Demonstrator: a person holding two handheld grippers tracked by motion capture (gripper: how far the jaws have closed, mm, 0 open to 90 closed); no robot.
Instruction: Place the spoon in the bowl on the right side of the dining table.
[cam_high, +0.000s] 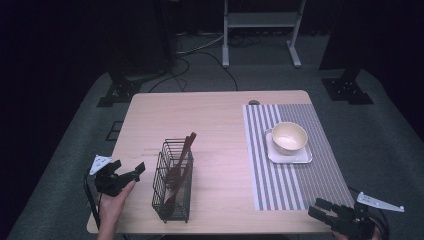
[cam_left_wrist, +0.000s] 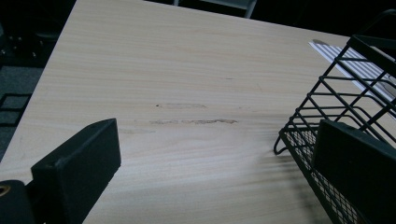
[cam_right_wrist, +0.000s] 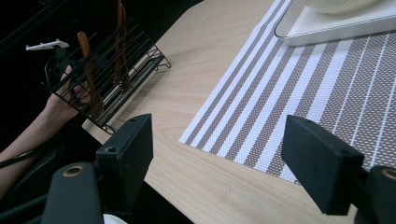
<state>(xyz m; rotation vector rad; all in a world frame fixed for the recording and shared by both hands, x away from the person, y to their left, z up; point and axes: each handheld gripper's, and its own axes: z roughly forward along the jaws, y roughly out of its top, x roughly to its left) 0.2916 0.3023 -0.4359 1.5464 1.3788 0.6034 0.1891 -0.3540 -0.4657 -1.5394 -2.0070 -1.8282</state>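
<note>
A black wire basket (cam_high: 172, 182) stands near the table's front left and holds wooden utensils (cam_high: 180, 162) that lean up and to the right. My left gripper (cam_high: 131, 172) hovers just left of the basket, open, with nothing between its jaws. In the left gripper view the basket's corner (cam_left_wrist: 322, 135) lies by the right jaw. A cream bowl (cam_high: 289, 137) sits on a white square plate (cam_high: 305, 157) on the striped placemat (cam_high: 285, 185). My right gripper (cam_high: 325, 210) is at the front right corner, open and empty, over the placemat's near edge (cam_right_wrist: 261, 135).
The light wooden table (cam_high: 215, 115) has bare room in its middle and back. A white frame stand (cam_high: 260, 22) and cables lie on the grey floor beyond. The other hand and basket (cam_right_wrist: 107, 70) show far off in the right gripper view.
</note>
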